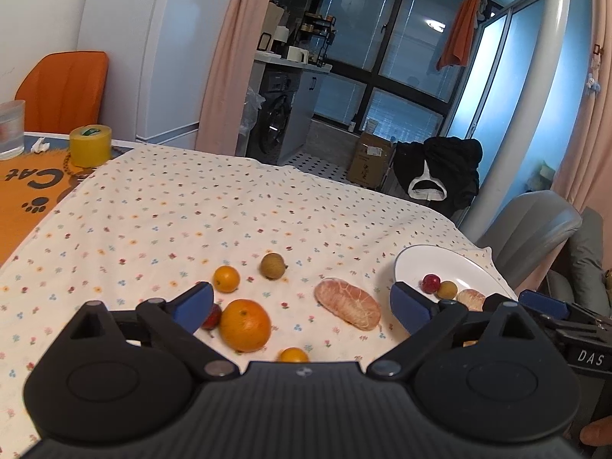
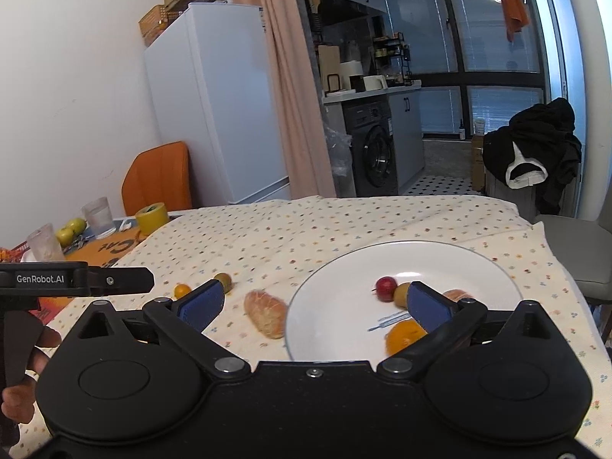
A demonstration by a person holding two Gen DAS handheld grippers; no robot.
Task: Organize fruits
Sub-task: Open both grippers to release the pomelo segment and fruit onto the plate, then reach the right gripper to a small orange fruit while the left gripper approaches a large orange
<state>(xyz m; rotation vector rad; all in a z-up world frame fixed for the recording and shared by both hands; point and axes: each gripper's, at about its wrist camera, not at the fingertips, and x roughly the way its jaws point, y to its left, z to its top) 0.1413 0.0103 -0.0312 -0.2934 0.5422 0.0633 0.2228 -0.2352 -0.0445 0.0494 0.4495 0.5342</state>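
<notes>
A tabletop under a cream floral-print cloth [image 1: 229, 206] carries a round white ceramic plate [image 2: 344, 267] near its right edge. The left gripper [image 1: 302, 302] hovers with jaws spread wide and empty; a large round orange [image 1: 244, 325] lies on the cloth between them, nearer the left jaw. A peeled pinkish pomelo segment [image 1: 348, 304] lies just beside it, towards the right jaw. The right gripper [image 2: 315, 306] hangs over the plate, jaws wide and empty, with an orange citrus fruit [image 2: 403, 334] on the plate by its right jaw. A small red fruit [image 2: 386, 287] sits farther back on the plate.
</notes>
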